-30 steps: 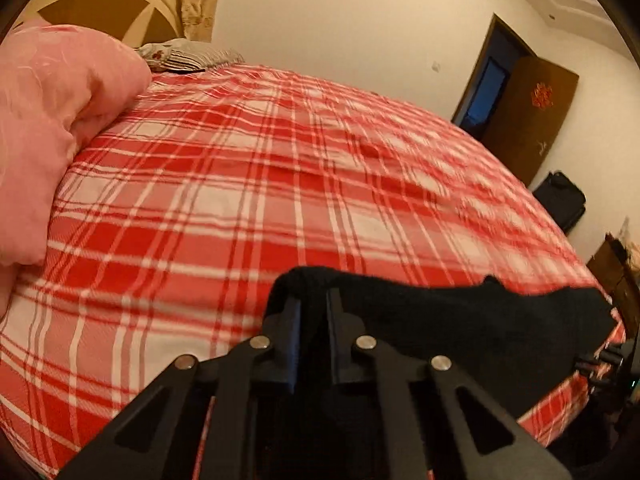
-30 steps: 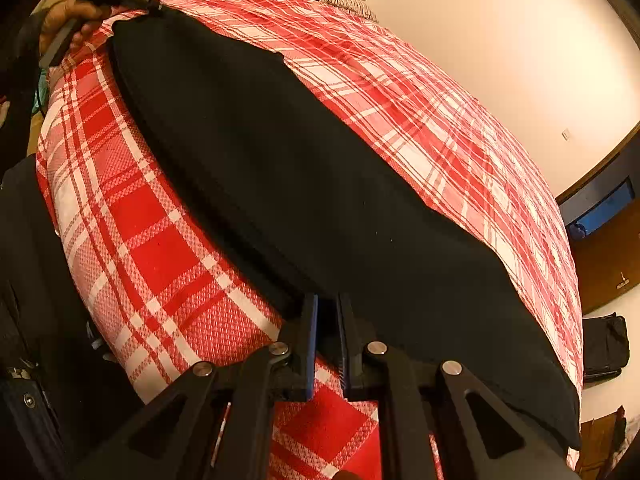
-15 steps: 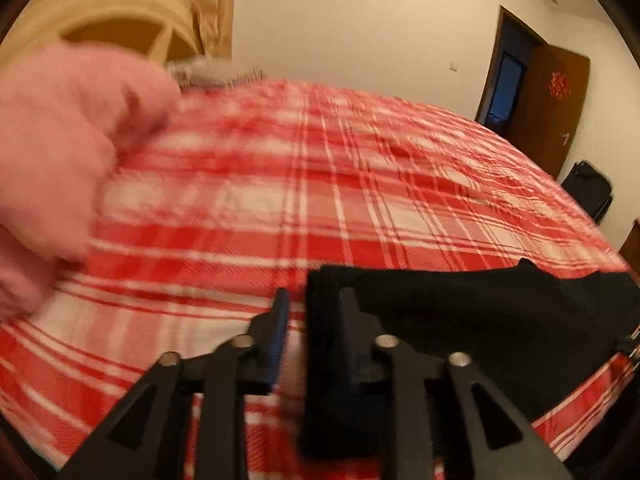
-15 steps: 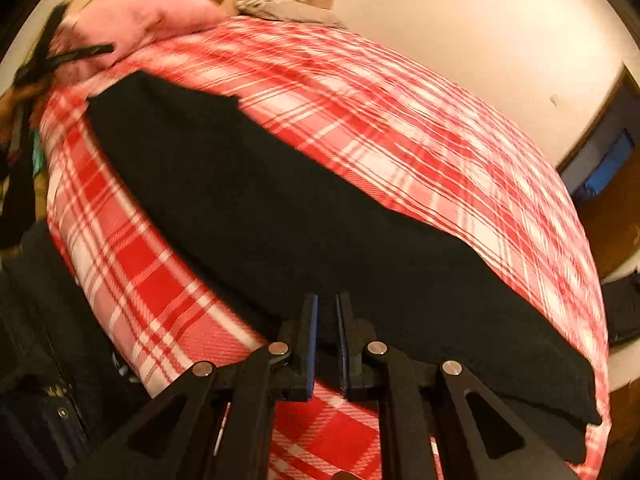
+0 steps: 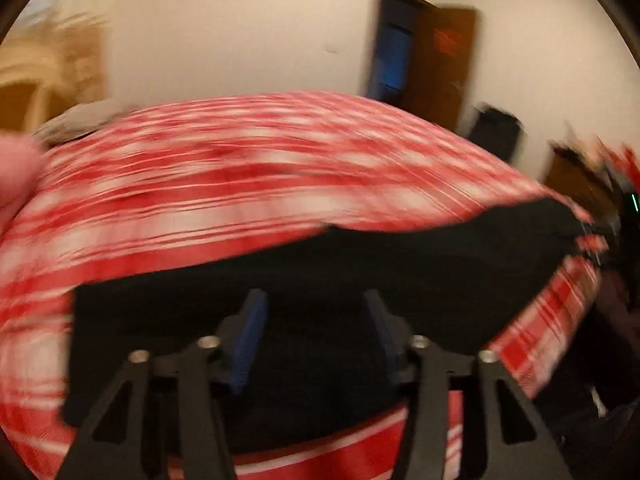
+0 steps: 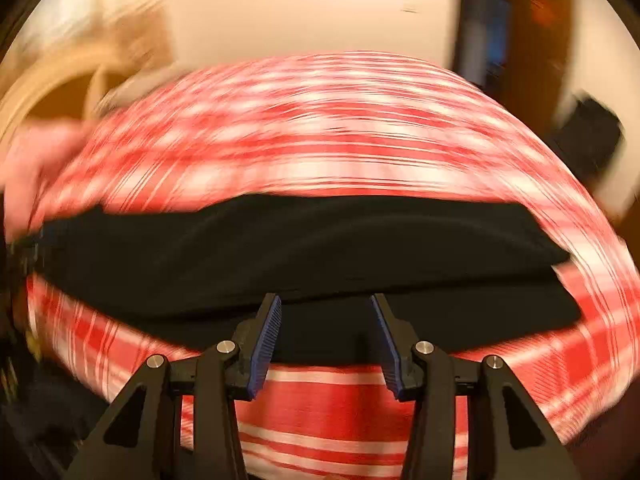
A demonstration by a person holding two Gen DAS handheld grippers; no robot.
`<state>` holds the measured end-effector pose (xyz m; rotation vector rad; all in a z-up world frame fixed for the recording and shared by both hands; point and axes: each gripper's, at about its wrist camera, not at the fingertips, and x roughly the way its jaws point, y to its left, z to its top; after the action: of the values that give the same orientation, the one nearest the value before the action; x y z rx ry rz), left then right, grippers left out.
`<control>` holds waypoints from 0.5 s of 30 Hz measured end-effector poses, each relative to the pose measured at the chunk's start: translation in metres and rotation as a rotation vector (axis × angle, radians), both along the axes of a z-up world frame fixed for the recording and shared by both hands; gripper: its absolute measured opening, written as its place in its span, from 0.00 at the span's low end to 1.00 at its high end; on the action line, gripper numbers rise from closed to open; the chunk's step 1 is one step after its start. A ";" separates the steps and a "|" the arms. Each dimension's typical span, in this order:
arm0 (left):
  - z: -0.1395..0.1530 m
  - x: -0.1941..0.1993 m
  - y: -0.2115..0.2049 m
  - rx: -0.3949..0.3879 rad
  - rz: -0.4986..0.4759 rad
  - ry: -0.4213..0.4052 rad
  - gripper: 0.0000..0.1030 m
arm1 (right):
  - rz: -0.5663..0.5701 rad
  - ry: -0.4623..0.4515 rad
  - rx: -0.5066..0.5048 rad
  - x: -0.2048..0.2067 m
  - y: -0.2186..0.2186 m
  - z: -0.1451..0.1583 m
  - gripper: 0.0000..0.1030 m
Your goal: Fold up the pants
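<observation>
The black pants (image 5: 340,276) lie flat in a long band on the red-and-white plaid bed near its front edge; they also show in the right wrist view (image 6: 304,248). My left gripper (image 5: 316,300) is open, its jaws spread over the near part of the pants, holding nothing. My right gripper (image 6: 324,304) is open too, jaws spread just at the pants' near edge, empty. Both views are blurred by motion.
The plaid bed (image 5: 240,184) fills both views. A pink duvet (image 5: 16,172) lies at the far left. A dark doorway and brown door (image 5: 432,60) stand at the back right, with a black bag (image 5: 496,132) by the wall.
Both grippers have opened and let go of the pants, which now lie on the bed. Both cameras have swung towards the far wall.
</observation>
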<state>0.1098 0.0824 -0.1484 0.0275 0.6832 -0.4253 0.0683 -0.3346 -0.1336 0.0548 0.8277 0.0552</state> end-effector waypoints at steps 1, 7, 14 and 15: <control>0.001 0.003 -0.018 0.009 -0.045 0.002 0.43 | -0.030 -0.003 0.023 -0.002 -0.010 0.000 0.46; 0.011 0.002 -0.125 0.051 -0.319 0.001 0.40 | -0.127 -0.009 0.068 -0.013 -0.048 -0.005 0.46; 0.005 -0.008 -0.219 0.127 -0.525 0.008 0.40 | -0.185 -0.035 0.091 -0.018 -0.084 0.004 0.46; 0.004 -0.009 -0.223 0.131 -0.536 0.012 0.40 | -0.195 -0.036 0.097 -0.017 -0.089 0.005 0.46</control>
<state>0.1006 -0.1406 -0.1445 0.3381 0.7115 -0.8937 0.0516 -0.4233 -0.1291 0.2248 0.7796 -0.0871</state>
